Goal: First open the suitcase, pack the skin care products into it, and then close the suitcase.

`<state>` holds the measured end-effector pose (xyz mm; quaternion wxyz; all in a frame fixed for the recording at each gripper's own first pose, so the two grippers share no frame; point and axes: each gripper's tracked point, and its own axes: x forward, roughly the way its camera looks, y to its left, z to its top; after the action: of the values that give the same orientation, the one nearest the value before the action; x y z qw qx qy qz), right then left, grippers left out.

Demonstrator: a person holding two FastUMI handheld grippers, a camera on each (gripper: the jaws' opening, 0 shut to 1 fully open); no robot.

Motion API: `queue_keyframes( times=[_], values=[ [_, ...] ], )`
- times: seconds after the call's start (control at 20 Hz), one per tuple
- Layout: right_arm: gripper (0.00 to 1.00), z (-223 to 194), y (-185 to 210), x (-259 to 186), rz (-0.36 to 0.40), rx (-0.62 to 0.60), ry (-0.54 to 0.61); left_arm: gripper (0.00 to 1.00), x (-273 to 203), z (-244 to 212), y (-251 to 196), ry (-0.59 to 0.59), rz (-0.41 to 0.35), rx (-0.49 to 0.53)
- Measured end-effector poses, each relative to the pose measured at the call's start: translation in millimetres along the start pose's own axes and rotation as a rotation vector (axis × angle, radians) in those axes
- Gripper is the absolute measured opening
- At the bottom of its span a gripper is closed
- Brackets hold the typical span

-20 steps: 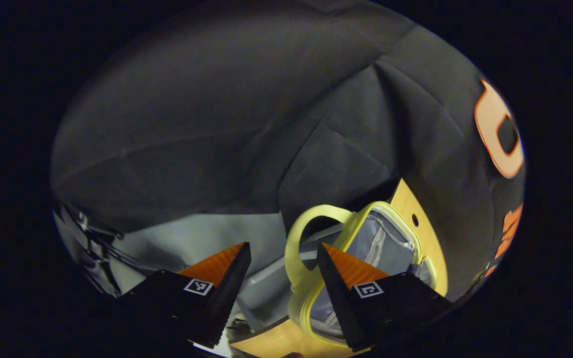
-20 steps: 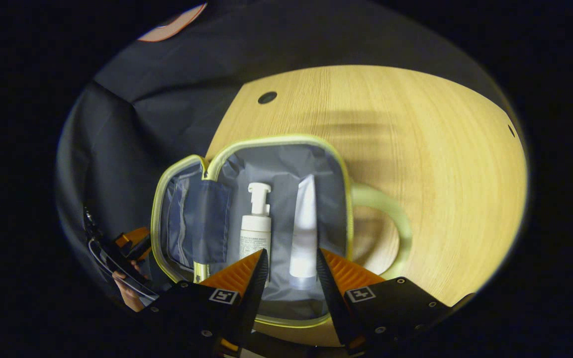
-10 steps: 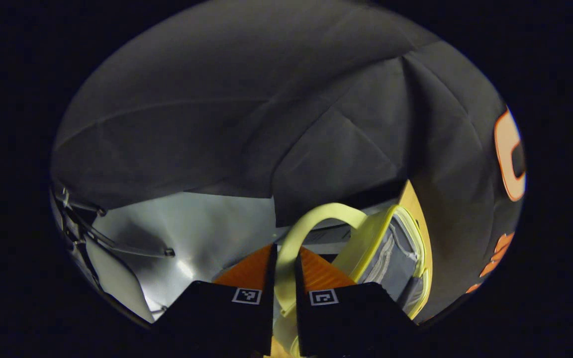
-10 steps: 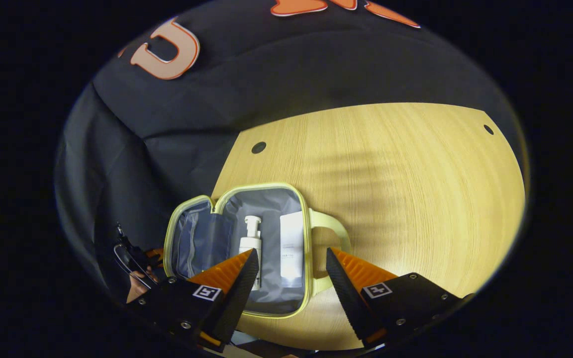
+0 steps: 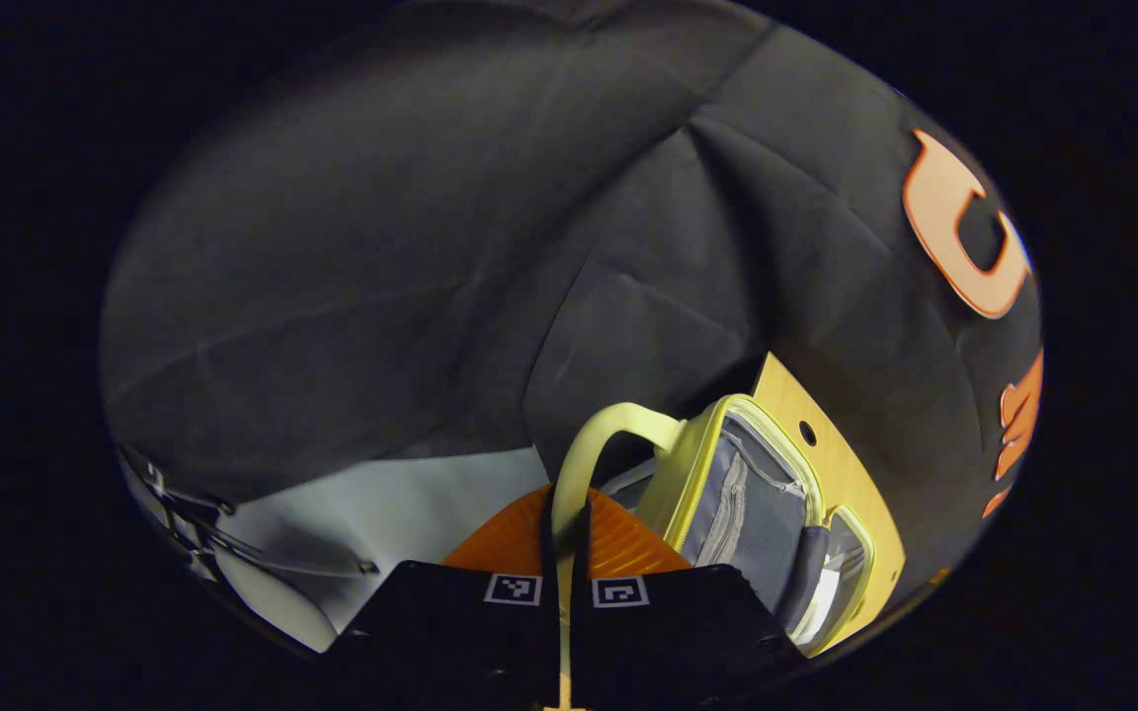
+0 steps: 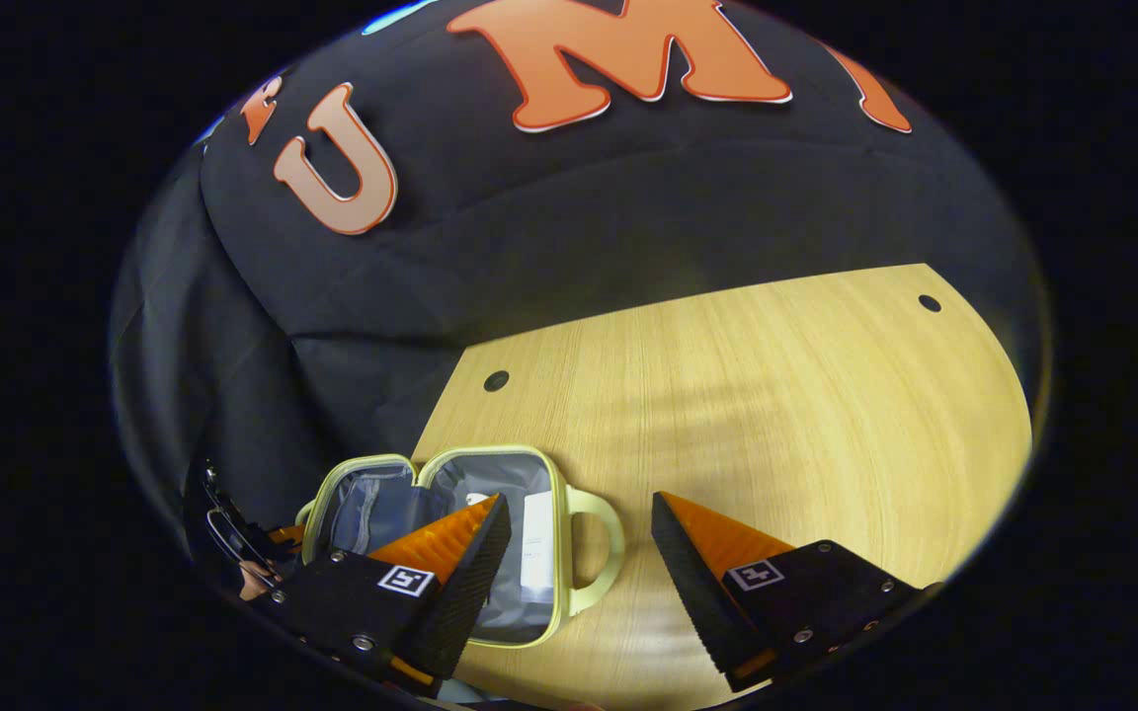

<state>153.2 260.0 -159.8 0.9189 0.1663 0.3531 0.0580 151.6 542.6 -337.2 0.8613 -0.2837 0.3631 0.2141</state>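
The left gripper (image 5: 563, 538) is pinching the pale yellow loop handle (image 5: 597, 434) of the lid of the small yellow fabric suitcase, its two fingers lying nearly together with the strap between them. The right gripper (image 6: 579, 533) is hovering above the light wooden table (image 6: 776, 395), tilted downward, its fingers spread wide apart and touching nothing. A hand (image 6: 251, 578) is gripping the left gripper's body in the right gripper view.
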Motion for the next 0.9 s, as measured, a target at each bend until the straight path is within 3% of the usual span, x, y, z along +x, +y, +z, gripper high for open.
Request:
queue_keyframes(
  times=[0.15, 0.5, 0.9],
  values=[
    [0.93, 15.0, -21.7, -14.7, -0.016, -0.015, -0.069, 0.04, -20.4, 17.2, -23.0, -0.078, -0.006, 0.101],
    [0.93, 47.2, -64.7, -48.6, -0.027, -0.053, -0.181, 0.04, -96.9, 67.1, -76.1, -0.239, -0.063, 0.218],
    [0.93, 66.1, -96.0, -78.0, -0.014, -0.084, -0.253, 0.03, -164.5, 55.3, -214.7, -0.330, -0.261, 0.263]
  ],
)
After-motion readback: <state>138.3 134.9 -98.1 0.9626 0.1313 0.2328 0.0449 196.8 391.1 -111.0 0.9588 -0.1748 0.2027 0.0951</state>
